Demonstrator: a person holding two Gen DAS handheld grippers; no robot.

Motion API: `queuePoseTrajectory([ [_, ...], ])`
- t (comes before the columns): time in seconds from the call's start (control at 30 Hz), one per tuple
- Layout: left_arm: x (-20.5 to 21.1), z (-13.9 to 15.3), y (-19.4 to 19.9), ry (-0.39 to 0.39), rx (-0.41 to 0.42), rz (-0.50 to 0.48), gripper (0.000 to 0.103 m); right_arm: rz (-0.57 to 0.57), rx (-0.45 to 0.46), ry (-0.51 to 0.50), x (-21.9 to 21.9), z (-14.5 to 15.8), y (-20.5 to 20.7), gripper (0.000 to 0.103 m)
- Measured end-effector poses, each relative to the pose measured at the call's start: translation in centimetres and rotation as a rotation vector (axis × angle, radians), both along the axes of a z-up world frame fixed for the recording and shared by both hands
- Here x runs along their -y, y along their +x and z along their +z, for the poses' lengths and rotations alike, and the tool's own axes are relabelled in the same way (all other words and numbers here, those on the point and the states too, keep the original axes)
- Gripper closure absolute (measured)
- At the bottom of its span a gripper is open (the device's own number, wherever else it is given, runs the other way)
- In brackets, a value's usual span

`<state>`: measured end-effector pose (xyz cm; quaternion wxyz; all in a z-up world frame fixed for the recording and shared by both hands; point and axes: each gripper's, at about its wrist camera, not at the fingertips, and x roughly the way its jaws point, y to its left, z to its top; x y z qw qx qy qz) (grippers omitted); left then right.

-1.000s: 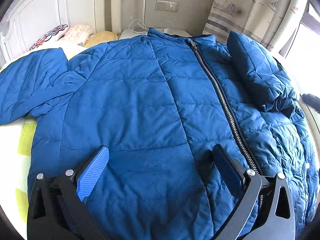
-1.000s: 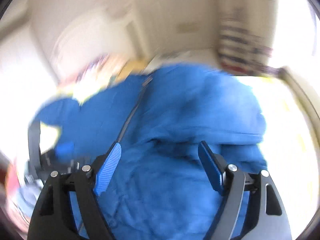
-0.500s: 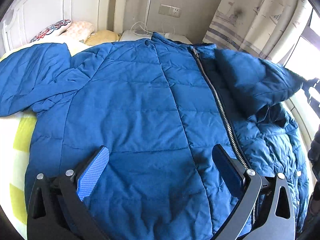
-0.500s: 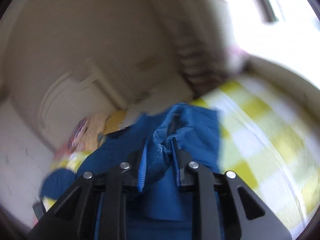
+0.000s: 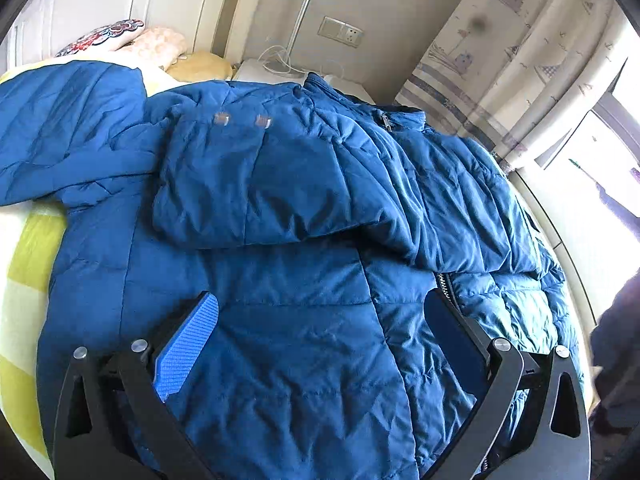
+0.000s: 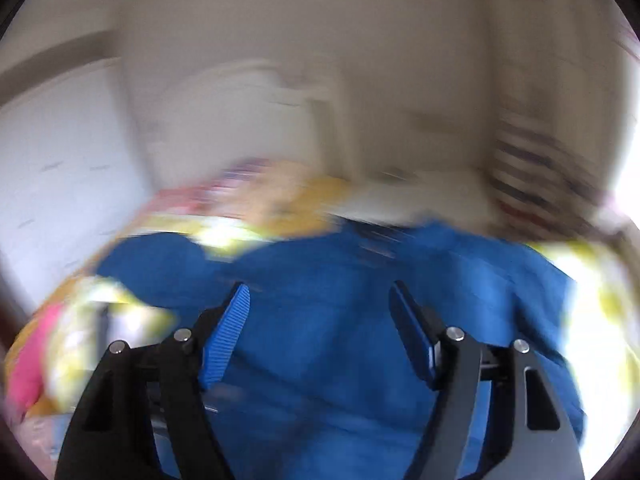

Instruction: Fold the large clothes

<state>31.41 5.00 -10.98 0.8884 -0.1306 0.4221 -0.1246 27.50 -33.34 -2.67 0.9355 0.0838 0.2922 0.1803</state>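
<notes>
The blue puffer jacket (image 5: pixel 280 320) lies on the bed, right sleeve (image 5: pixel 280 184) folded across. Right gripper (image 6: pixel 320 332) has just opened, empty; left gripper (image 5: pixel 320 344) hovers wide. Smooth the sleeve flat next.

The puffer jacket (image 5: pixel 280 280) is deep blue, quilted, with a silver zipper (image 5: pixel 445 283). The bed sheet (image 5: pixel 28 264) beneath it is checked yellow and white. The left tongs (image 5: pixel 320 336) have black arms and ribbed bright-blue pads (image 5: pixel 188 344); the right tongs (image 6: pixel 320 332) match. One pillow (image 5: pixel 100 36) bears a red floral pattern, the curtain (image 5: pixel 500 52) pale sailboat prints and grey-blue stripes.
</notes>
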Motion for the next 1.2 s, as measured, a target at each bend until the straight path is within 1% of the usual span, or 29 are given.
queuePoseTrajectory([
  [0.03,-0.1,0.0,0.0,-0.010,0.000,-0.003,0.004,-0.054,-0.030,-0.018,0.3,-0.9,0.1,0.032],
  [0.07,-0.3,0.1,0.0,-0.030,0.000,-0.005,0.004,-0.135,-0.083,-0.048,2.8,-2.8,0.5,0.032],
  [0.13,-1.0,0.2,0.0,-0.087,0.001,0.004,0.004,-0.235,-0.170,-0.084,5.1,-6.5,1.8,0.032],
  [0.17,-1.7,0.2,0.0,-0.116,0.004,0.011,0.004,-0.276,-0.210,-0.079,6.8,-8.0,2.0,0.032],
  [0.2,-2.6,0.2,-0.1,-0.165,0.010,0.029,0.004,-0.292,-0.244,-0.007,8.7,-9.3,2.3,0.032],
  [0.23,-3.5,0.2,-0.2,-0.219,0.012,0.051,0.004,-0.300,-0.235,0.036,9.7,-9.4,3.1,0.032],
  [0.27,-4.4,0.2,-0.1,-0.258,0.013,0.065,0.004,-0.310,-0.217,0.046,10.2,-9.3,3.0,0.032],
  [0.33,-6.3,-0.1,-0.2,-0.367,0.015,0.118,0.006,-0.300,-0.213,0.078,10.6,-9.7,3.2,0.032],
  [0.4,-7.3,-0.2,-0.2,-0.406,0.012,0.167,0.012,-0.291,-0.197,0.134,10.7,-10.0,3.5,0.032],
  [0.43,-7.6,-0.2,0.0,-0.406,0.002,0.193,0.014,-0.287,-0.190,0.158,9.5,-9.7,3.9,0.032],
  [0.47,-7.8,-0.1,0.2,-0.404,-0.007,0.217,0.017,-0.282,-0.186,0.189,9.8,-9.6,3.6,0.032],
  [0.53,-8.2,0.2,0.9,-0.381,-0.040,0.274,0.018,-0.280,-0.184,0.230,10.0,-9.3,3.3,0.032],
  [0.57,-8.3,0.2,1.4,-0.367,-0.056,0.291,0.018,-0.279,-0.184,0.234,8.8,-9.2,4.1,0.032],
  [0.6,-8.1,0.3,2.4,-0.341,-0.094,0.306,0.018,-0.279,-0.183,0.235,8.0,-9.2,4.9,0.032],
  [0.63,-7.9,0.4,3.4,-0.318,-0.123,0.296,0.018,-0.279,-0.183,0.233,7.4,-9.1,5.7,0.032],
  [0.67,-7.7,0.5,4.2,-0.295,-0.145,0.280,0.025,-0.279,-0.183,0.233,7.5,-9.1,5.7,0.032],
  [0.7,-7.1,0.6,5.2,-0.263,-0.161,0.253,0.036,-0.278,-0.183,0.236,7.4,-9.1,5.6,0.032],
  [0.73,-6.5,0.7,5.5,-0.217,-0.162,0.252,0.039,-0.277,-0.184,0.245,7.9,-9.2,5.6,0.032],
  [0.77,-5.8,1.0,5.9,-0.164,-0.155,0.246,0.062,-0.277,-0.183,0.252,7.1,-8.7,5.2,0.032],
  [0.8,-4.6,1.1,6.3,-0.103,-0.165,0.212,0.083,-0.278,-0.183,0.259,7.1,-8.5,5.3,0.032],
  [0.83,-3.9,1.4,6.2,-0.076,-0.152,0.199,0.087,-0.279,-0.182,0.266,7.3,-8.5,5.2,0.032],
  [0.87,-3.7,1.9,5.7,-0.067,-0.115,0.214,0.091,-0.280,-0.182,0.272,7.4,-8.5,5.1,0.032],
  [0.9,-3.3,3.3,4.5,-0.045,-0.030,0.237,0.095,-0.282,-0.181,0.276,7.4,-8.4,5.1,0.032],
  [1.0,-2.5,7.9,1.0,0.010,0.195,0.258,0.097,-0.281,-0.180,0.281,7.4,-8.3,5.0,0.032],
  [1.07,-2.5,10.0,-1.1,0.019,0.285,0.279,0.097,-0.280,-0.179,0.287,7.5,-8.4,4.9,0.032],
  [1.1,-2.2,10.5,-2.2,0.057,0.315,0.295,0.097,-0.280,-0.177,0.289,7.5,-8.3,4.8,0.032],
  [1.13,-2.0,10.4,-2.3,0.108,0.305,0.298,0.097,-0.281,-0.178,0.289,7.5,-8.4,4.8,0.032],
  [1.17,-2.0,9.9,-2.2,0.141,0.283,0.298,0.096,-0.282,-0.180,0.290,7.5,-8.4,4.9,0.032],
  [1.2,-2.3,8.5,-1.6,0.186,0.222,0.312,0.095,-0.282,-0.180,0.291,7.5,-8.4,4.9,0.032],
])
